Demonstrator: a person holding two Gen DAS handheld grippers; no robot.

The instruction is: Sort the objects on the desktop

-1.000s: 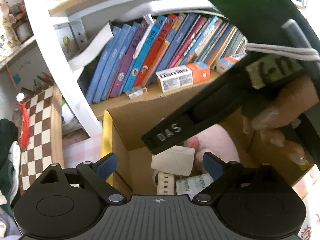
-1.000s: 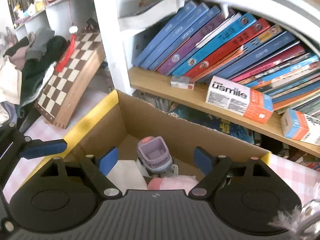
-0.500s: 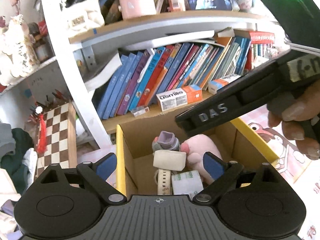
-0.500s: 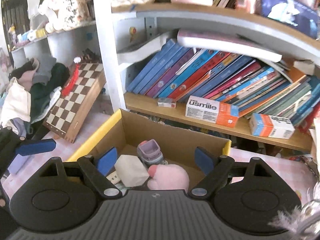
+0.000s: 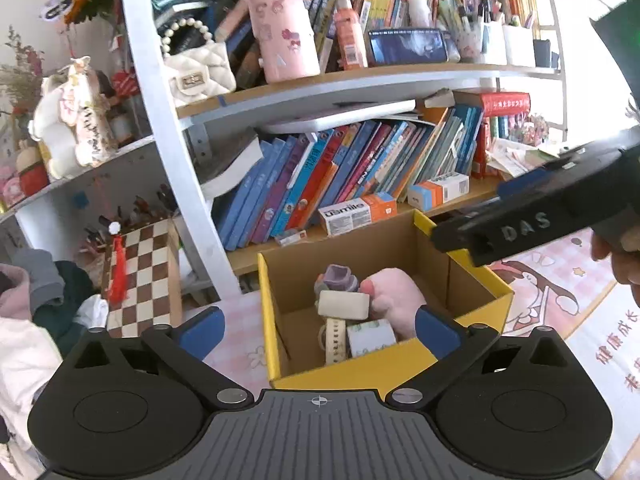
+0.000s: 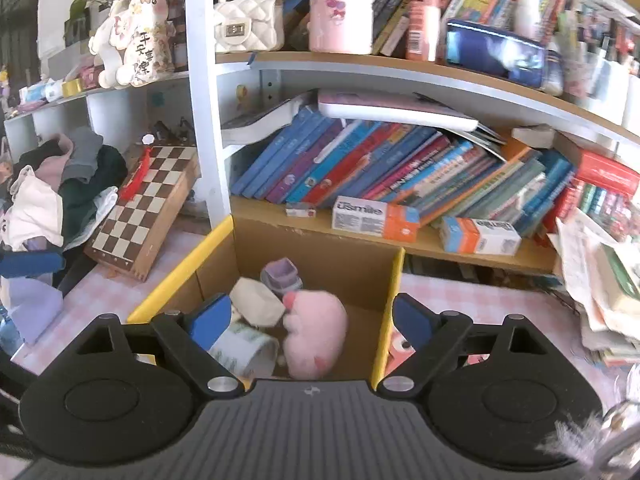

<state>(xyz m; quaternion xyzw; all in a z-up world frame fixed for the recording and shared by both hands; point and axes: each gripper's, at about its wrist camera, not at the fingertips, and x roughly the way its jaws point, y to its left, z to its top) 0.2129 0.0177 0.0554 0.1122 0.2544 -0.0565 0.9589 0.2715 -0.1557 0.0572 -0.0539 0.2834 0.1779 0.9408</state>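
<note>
Hovering above the cardboard box (image 5: pixel 384 364), the left claw (image 5: pixel 318 326) and right claw (image 6: pixel 312 316) both gape wide and carry nothing. A pink plush (image 5: pixel 394 300), white block (image 5: pixel 343 305), purple item (image 5: pixel 338 276) and tissue pack (image 5: pixel 370 336) lie inside. Whether more remains to sort on the surface (image 6: pixel 480 304) cannot be judged.

both grippers have pulled back and up from the cardboard box (image 5: pixel 384 368); the right gripper (image 5: pixel 472 236) now sits off its right rim, both empty with jaws apart.
</note>
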